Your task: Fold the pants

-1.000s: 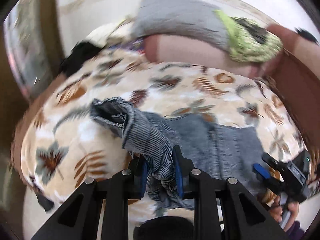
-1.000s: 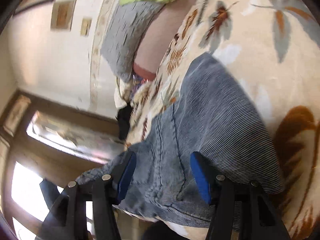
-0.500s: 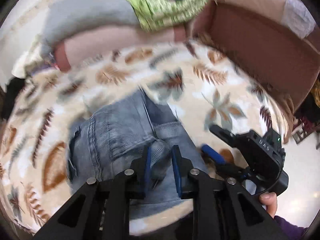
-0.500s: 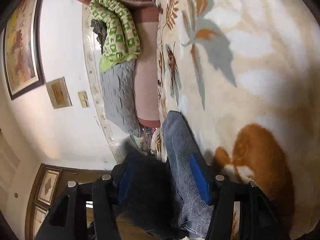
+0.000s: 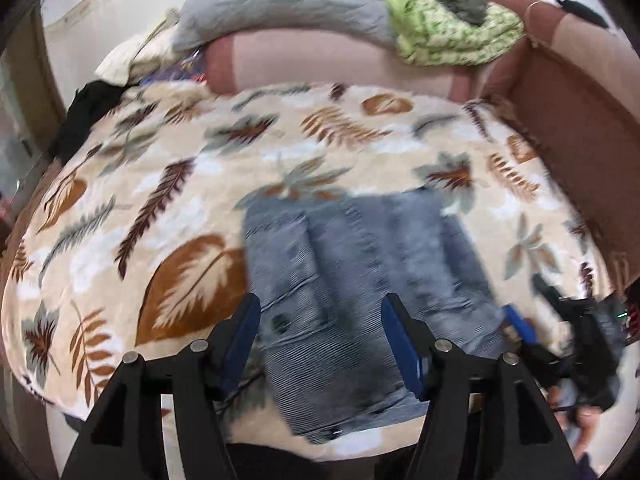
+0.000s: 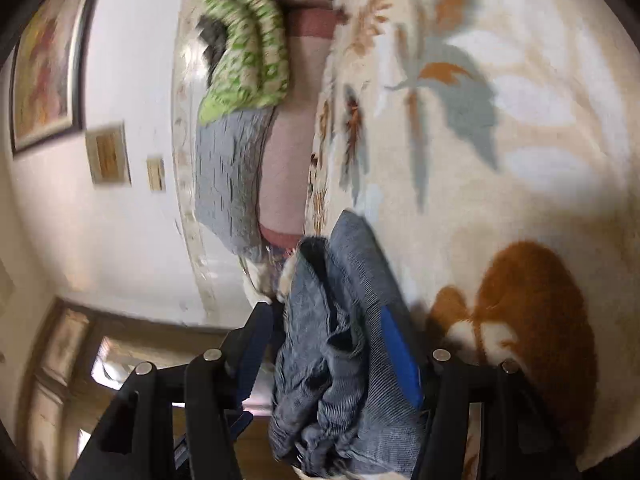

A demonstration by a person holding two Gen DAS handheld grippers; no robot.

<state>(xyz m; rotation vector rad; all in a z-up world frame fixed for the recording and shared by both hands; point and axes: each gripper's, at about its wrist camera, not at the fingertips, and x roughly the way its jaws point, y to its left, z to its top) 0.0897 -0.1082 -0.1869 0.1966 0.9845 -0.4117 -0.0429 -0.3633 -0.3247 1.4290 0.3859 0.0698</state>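
Observation:
The grey-blue denim pants point(image 5: 360, 280) lie folded into a compact stack on the leaf-print blanket point(image 5: 160, 200), near its front edge. My left gripper point(image 5: 320, 336) hovers over the near part of the stack with its jaws wide open and empty. My right gripper point(image 6: 332, 356) sits at the stack's right edge, seen side-on, with the bunched edge of the pants point(image 6: 344, 320) between its open blue pads point(image 6: 396, 344). The right gripper also shows in the left wrist view point(image 5: 568, 328), with a hand on it.
A grey pillow point(image 5: 280, 0) and a green patterned cloth point(image 5: 452, 28) lie on the pink headboard cushion behind the blanket. A brown side panel point(image 5: 580, 128) stands at right. Black clothing point(image 5: 88, 100) lies at far left. Framed pictures point(image 6: 44, 60) hang on the wall.
My left gripper has let go of the pant fold it carried over and opened wide above the stack. The pants now lie folded. The right gripper stays at the stack's edge.

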